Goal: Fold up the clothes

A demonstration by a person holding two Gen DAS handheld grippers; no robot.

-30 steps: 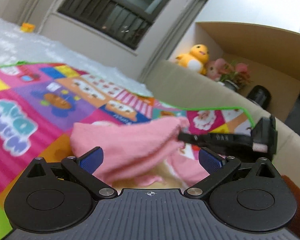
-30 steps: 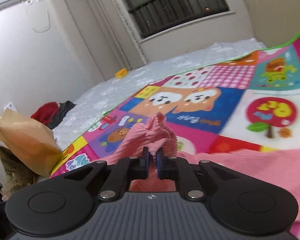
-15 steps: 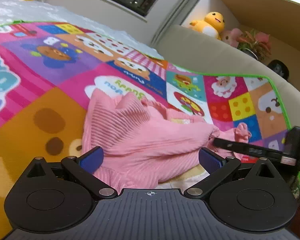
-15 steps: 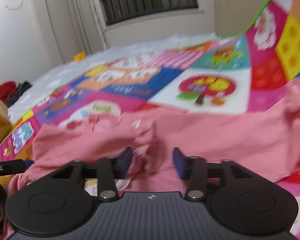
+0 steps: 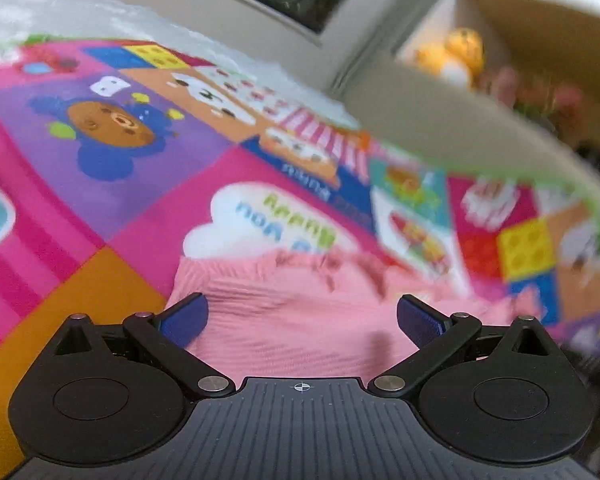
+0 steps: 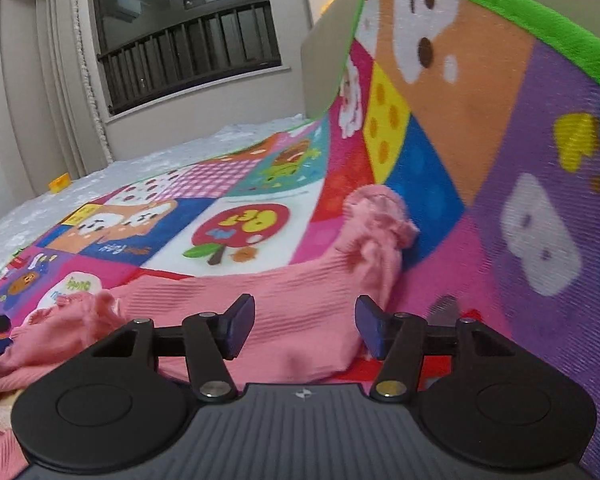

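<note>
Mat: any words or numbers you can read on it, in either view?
Nothing on the mat reads for sure.
Cloud patch: green and blue letters, upside down, blurred.
Apple: yellow characters, upside down, unclear.
Blue patch: white letters, too small.

The garment (image 6: 284, 292) lies on the mat (image 6: 252, 184), whose right edge climbs the sofa (image 6: 324, 64).

Left claw (image 5: 299, 318) hangs wide apart, nothing btwn its blue pads (image 5: 184, 319), over a pink ribbed garment (image 5: 300, 320) lying on a bright patchwork blanket (image 5: 112, 184). Yellow plush toy (image 5: 458, 54) at back, blurred.
</note>
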